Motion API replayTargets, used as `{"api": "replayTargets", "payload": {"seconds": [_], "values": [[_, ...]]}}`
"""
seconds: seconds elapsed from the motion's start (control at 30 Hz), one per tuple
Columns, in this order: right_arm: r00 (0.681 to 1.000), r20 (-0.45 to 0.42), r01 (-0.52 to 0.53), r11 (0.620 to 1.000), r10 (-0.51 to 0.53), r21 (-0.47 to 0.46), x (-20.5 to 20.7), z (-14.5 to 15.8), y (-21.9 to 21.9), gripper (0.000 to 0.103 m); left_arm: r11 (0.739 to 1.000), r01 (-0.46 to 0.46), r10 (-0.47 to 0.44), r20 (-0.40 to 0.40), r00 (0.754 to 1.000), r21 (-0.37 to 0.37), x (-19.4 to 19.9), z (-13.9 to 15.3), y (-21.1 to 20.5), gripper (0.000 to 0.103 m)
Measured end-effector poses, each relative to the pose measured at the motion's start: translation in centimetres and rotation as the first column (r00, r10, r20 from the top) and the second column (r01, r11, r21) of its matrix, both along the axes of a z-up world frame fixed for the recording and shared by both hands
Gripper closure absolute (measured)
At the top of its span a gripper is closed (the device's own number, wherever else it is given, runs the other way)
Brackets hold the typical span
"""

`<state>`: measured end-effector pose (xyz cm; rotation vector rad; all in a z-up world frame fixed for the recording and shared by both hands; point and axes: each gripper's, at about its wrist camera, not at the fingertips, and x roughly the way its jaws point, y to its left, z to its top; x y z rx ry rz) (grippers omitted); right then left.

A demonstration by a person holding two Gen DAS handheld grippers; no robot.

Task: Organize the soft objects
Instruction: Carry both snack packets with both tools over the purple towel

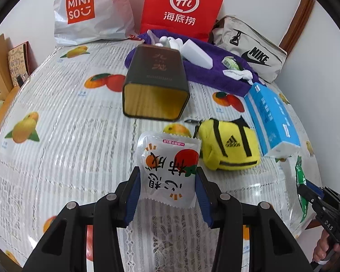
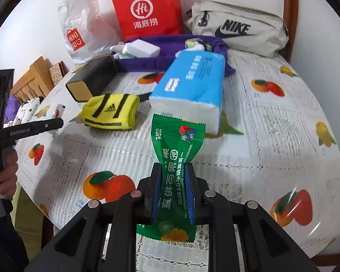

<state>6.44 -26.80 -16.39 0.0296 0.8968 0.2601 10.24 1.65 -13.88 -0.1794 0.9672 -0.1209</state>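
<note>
My left gripper [image 1: 167, 179] is shut on a white snack packet [image 1: 168, 161] with fruit print and holds it above the table. My right gripper [image 2: 172, 174] is shut on a green wet-wipe packet [image 2: 175, 149], squeezing its middle; it shows in the left wrist view [image 1: 302, 185] at the right edge. A yellow Adidas pouch [image 1: 229, 145] [image 2: 112, 111] and a blue tissue pack [image 1: 272, 115] [image 2: 190, 88] lie ahead. A purple towel [image 1: 215, 72] [image 2: 161, 43] at the back carries small white items.
A dark square tin [image 1: 155, 83] [image 2: 90, 79] lies on its side, open end toward me. A Miniso bag [image 1: 88, 11], a red paper bag [image 1: 183, 6] and a Nike pouch [image 1: 251, 49] stand along the far wall. The fruit-print tablecloth [image 1: 68, 124] covers the table.
</note>
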Motion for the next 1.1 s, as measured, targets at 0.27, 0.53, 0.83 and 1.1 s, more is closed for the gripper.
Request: {"api": "replayTargets", "payload": {"seconds": [0.27, 0.53, 0.83, 1.1], "values": [[0.998, 0.045, -0.034, 0.999, 0.033, 0.008, 0.7, 3.0, 0.4, 0.082, 1.000, 0.009, -0.009, 0.020, 1.000, 0.005, 1.7, 2.2, -0.3, 0.059], [0.996, 0.079, -0.045, 0.999, 0.045, -0.001, 3.4, 5.3, 0.4, 0.082, 1.000, 0.003, -0.004, 0.032, 0.999, 0.007, 4.1, 3.9, -0.3, 0.059], [0.994, 0.093, -0.053, 0.999, 0.053, -0.002, 7.1, 6.9, 0.4, 0.082, 1.000, 0.002, -0.002, 0.043, 0.999, 0.007, 7.5, 5.3, -0.3, 0.059], [0.992, 0.106, -0.066, 0.998, 0.066, -0.005, 11.1, 7.8, 0.4, 0.082, 1.000, 0.011, -0.012, 0.046, 0.999, 0.030, 10.8, 6.3, -1.1, 0.059]]}}
